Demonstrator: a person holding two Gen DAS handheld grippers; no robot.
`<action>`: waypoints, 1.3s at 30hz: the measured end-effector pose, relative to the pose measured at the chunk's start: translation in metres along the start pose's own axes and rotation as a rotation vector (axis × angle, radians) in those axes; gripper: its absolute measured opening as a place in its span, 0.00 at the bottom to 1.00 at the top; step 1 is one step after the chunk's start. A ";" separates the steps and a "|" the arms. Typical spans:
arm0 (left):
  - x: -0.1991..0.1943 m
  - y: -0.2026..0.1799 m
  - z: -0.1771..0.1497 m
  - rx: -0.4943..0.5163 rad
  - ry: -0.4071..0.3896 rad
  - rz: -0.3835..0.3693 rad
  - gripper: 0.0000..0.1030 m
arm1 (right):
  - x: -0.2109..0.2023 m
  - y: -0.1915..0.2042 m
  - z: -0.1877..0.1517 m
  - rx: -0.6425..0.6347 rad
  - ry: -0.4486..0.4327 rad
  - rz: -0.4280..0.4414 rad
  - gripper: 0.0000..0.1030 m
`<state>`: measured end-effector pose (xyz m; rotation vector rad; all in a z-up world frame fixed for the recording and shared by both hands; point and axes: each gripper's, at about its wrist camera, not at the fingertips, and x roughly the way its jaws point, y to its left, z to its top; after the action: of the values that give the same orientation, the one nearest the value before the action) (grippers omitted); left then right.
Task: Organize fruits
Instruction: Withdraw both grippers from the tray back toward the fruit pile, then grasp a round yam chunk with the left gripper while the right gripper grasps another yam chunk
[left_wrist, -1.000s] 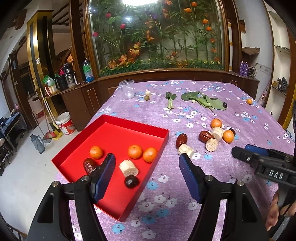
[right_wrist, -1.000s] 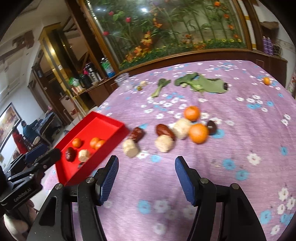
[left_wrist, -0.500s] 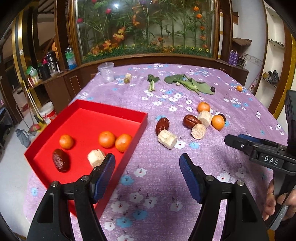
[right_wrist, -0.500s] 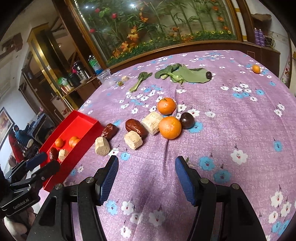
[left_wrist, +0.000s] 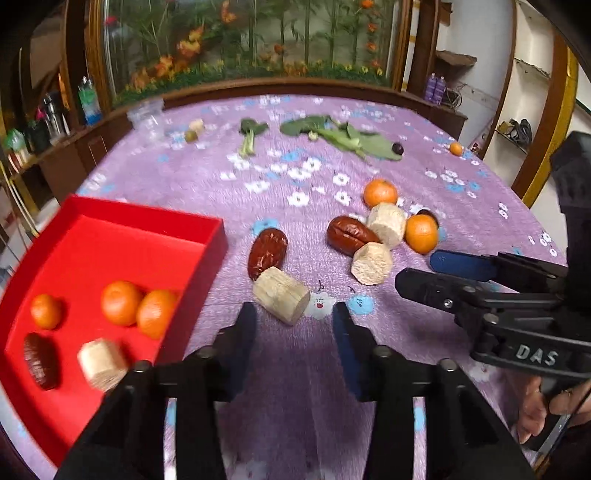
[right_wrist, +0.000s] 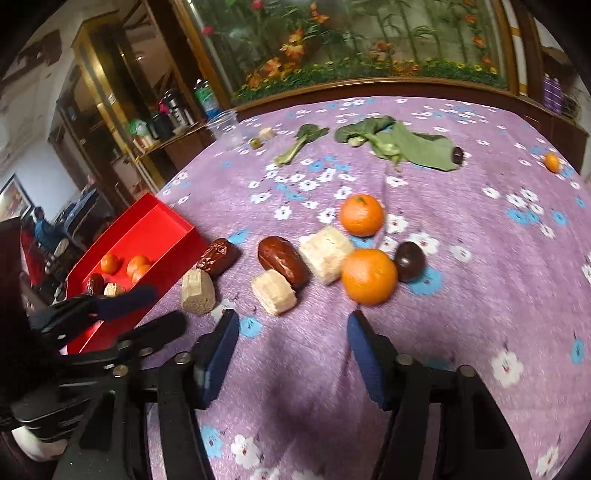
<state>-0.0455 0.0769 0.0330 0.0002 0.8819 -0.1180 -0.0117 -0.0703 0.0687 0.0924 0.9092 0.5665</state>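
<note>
Counter (left_wrist: 229, 177): a purple cloth with white and blue flowers covers it. Behind it stands a wood-framed glass case (left_wrist: 251, 40) of green stems and orange flowers; shelves with bottles (right_wrist: 162, 110) run along the wall at 9 o'clock.

Fruit on the cloth, mid-counter: two dates (left_wrist: 266, 252) (left_wrist: 351, 235), three pale cane pieces (left_wrist: 281, 295) (left_wrist: 371, 263) (left_wrist: 386, 224), two oranges (left_wrist: 380, 192) (left_wrist: 421, 233) and a dark round fruit (right_wrist: 409, 261), in a loose cluster with several touching. At 12 o'clock lie leafy greens (left_wrist: 347, 138), a clear jar (left_wrist: 147, 116) and, well apart at 2 o'clock, a small orange (left_wrist: 455, 148).

Red tray (left_wrist: 147, 225), at 9 o'clock: it holds three oranges, one date and one cane piece.

Left gripper (left_wrist: 293, 317): jaws closing, with only cloth between them; the nearest cane piece lies just ahead at 12 o'clock. Right gripper (right_wrist: 290, 325): jaws likewise closing on bare cloth, the cluster just ahead.

Left wrist view only: the tray's whole floor, and the right gripper side-on at 3 o'clock with a hand (left_wrist: 535, 410) on its grip. Right wrist view only: the dark round fruit in full beside the near orange, the left gripper at 8 o'clock over the tray's corner, and a room with people beyond at 9 o'clock.
</note>
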 end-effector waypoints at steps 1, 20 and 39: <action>0.004 0.002 0.001 -0.007 0.005 -0.005 0.38 | 0.003 0.000 0.002 -0.003 0.004 0.004 0.57; 0.033 0.006 0.014 0.032 0.022 0.013 0.25 | 0.037 0.004 0.019 -0.003 0.053 0.076 0.30; -0.020 0.003 -0.001 0.005 -0.043 0.016 0.25 | -0.005 0.025 0.006 -0.014 -0.010 0.079 0.19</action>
<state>-0.0584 0.0823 0.0471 0.0096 0.8389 -0.1044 -0.0201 -0.0510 0.0834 0.1189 0.8950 0.6457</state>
